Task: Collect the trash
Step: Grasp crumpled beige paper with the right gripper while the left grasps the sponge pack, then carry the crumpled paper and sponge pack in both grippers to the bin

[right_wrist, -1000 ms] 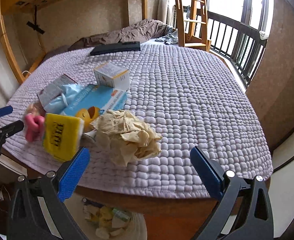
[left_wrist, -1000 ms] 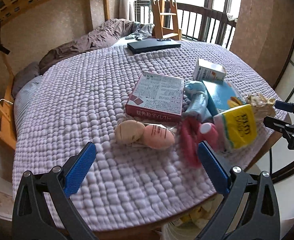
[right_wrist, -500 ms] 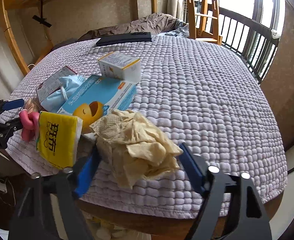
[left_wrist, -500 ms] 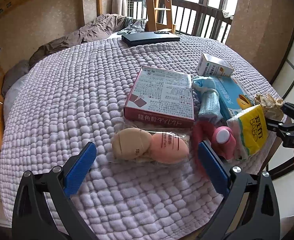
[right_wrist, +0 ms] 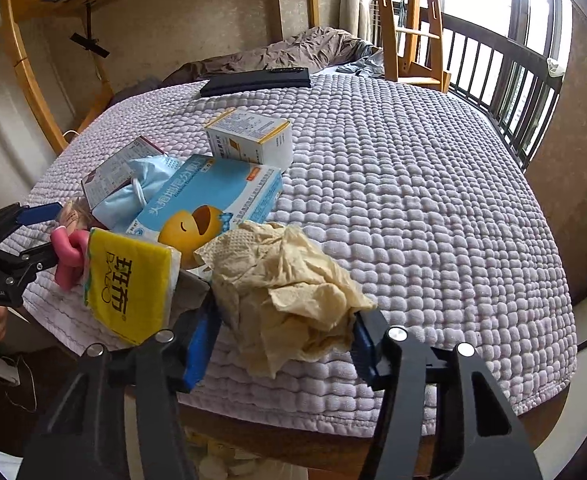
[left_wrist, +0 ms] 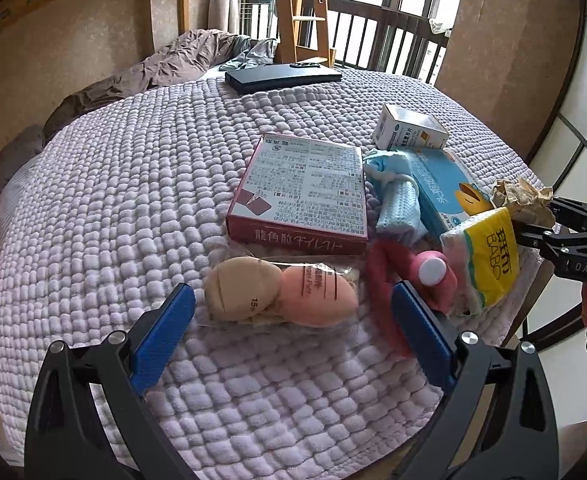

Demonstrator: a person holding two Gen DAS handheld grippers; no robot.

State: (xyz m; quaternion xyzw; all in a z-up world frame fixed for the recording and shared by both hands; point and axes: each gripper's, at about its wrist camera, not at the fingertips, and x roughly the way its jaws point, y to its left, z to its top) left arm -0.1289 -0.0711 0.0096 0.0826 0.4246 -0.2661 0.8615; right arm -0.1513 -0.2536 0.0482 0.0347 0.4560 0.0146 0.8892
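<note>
We are closing our right gripper (right_wrist: 283, 346) around the crumpled paper (right_wrist: 289, 280) at the near edge of the bed (right_wrist: 413, 180), its fingers now narrowed from their earlier wide spread though not visibly clamped, so pickup seems imminent, while our left gripper (left_wrist: 293, 324), nearer than before, is hovering wide open and empty.

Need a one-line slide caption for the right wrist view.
Right gripper closing its jaws around a crumpled beige paper towel at the edge of the quilted bed, beside a yellow tissue pack.
</note>
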